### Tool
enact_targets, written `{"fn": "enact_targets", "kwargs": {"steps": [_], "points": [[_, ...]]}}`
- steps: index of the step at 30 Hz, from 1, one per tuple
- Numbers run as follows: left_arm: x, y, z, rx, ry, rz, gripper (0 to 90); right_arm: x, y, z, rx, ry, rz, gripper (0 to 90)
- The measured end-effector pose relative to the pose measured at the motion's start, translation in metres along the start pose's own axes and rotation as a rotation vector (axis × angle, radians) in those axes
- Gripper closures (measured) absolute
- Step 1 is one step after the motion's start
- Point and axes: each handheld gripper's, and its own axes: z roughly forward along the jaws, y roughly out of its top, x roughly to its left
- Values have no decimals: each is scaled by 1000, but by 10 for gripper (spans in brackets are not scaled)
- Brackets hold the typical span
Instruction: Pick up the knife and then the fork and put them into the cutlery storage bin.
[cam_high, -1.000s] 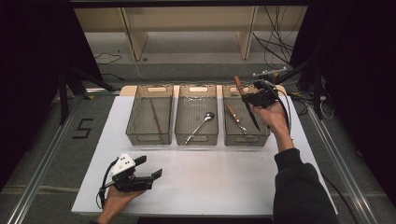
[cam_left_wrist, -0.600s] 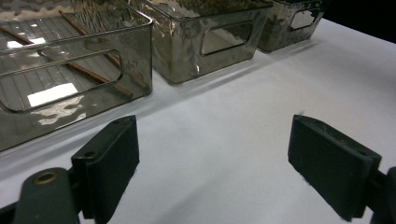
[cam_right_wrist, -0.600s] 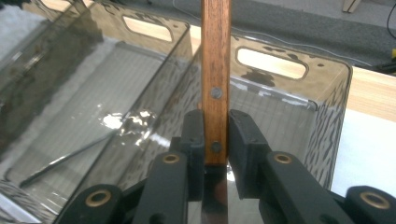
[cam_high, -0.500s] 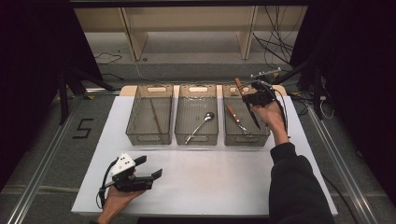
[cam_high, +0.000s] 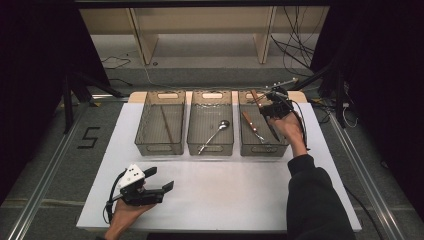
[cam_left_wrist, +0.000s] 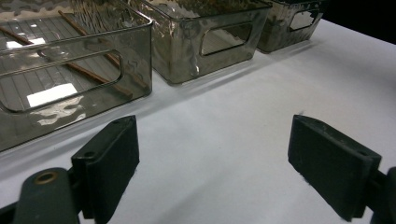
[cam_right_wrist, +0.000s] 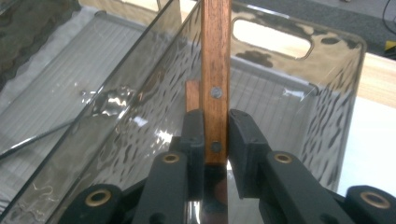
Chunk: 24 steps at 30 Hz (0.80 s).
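White table (cam_high: 225, 200) is sitting on grey floor with a taped "5" (cam_high: 89, 137) left of it; a shelf unit is standing beyond. Three smoky clear bins are lining the table's far edge: left bin (cam_high: 161, 122) holding what looks like two chopsticks, middle bin (cam_high: 212, 122) one spoon (cam_high: 214, 135), right bin (cam_high: 260, 125) one fork (cam_high: 252, 126). Right gripper (cam_high: 272, 106) is clenching one wooden-handled knife (cam_right_wrist: 215, 70) over the right bin. Left gripper (cam_high: 157, 182) is resting with jaws spread, nothing between, near the table's front edge.
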Motion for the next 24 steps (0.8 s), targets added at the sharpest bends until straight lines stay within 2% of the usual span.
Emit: {"fn": "enact_targets", "kwargs": {"steps": [3, 18, 19, 20, 22, 24], "points": [[0, 0, 0, -3, 0, -3, 163, 0, -3, 3, 8, -6, -11, 773], [0, 0, 0, 1, 0, 0, 163, -1, -13, 13, 37, -5, -1, 773], [0, 0, 0, 1, 0, -1, 163, -1, -13, 13, 38, -3, 0, 889], [0, 0, 0, -3, 1, -3, 163, -1, -14, 13, 20, -4, 4, 898], [0, 0, 0, -2, 0, -5, 163, -1, -14, 12, 25, -1, 5, 851], [0, 0, 0, 1, -1, 0, 163, 0, -13, 12, 46, 2, -16, 734]]}}
